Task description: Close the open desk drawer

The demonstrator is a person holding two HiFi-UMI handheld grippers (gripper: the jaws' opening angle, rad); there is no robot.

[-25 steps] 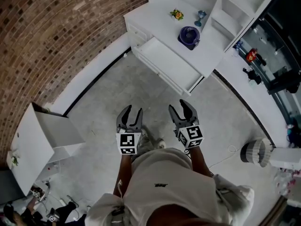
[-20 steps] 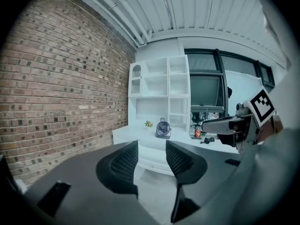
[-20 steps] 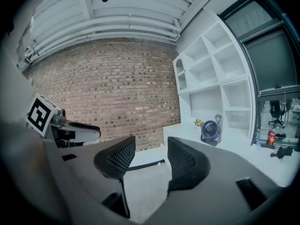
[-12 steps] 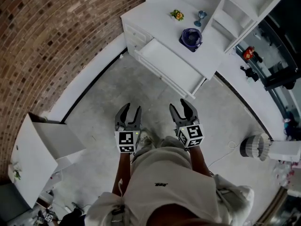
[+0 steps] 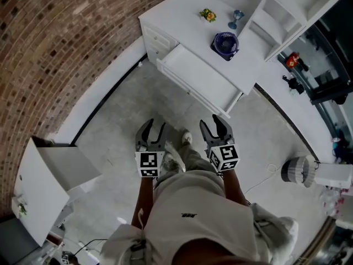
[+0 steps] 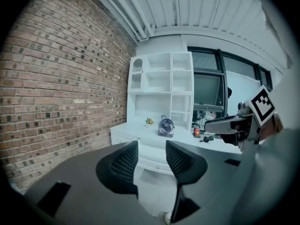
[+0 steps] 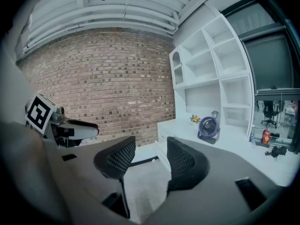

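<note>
Standing well back from the white desk (image 5: 182, 15), we held both grippers low in front of us over the grey floor (image 5: 138, 104), with nothing in either. The left gripper (image 5: 151, 127) had its jaws parted by a moderate gap, and the right gripper (image 5: 215, 123) showed the same: jaws apart, with only floor and desk seen between them. The open drawer (image 5: 201, 81) hung far out from the desk's front edge, its shallow inside looking empty and its long front panel facing us. On the desktop behind it stood a purple fan (image 5: 224, 43) and a small flower ornament (image 5: 208, 16), both clear of the drawer. A brick wall (image 5: 60, 43) ran along our left.

We judged the task to be at its approach: neither gripper was near the drawer, which had not yet been pushed at all. The next move, as we read it, called for stepping up to the desk, setting one or both grippers against the front panel and pushing squarely along the runners. No grip seemed needed. Pressing near the middle, or evenly with both, would likely keep the drawer from skewing and jamming.
</note>
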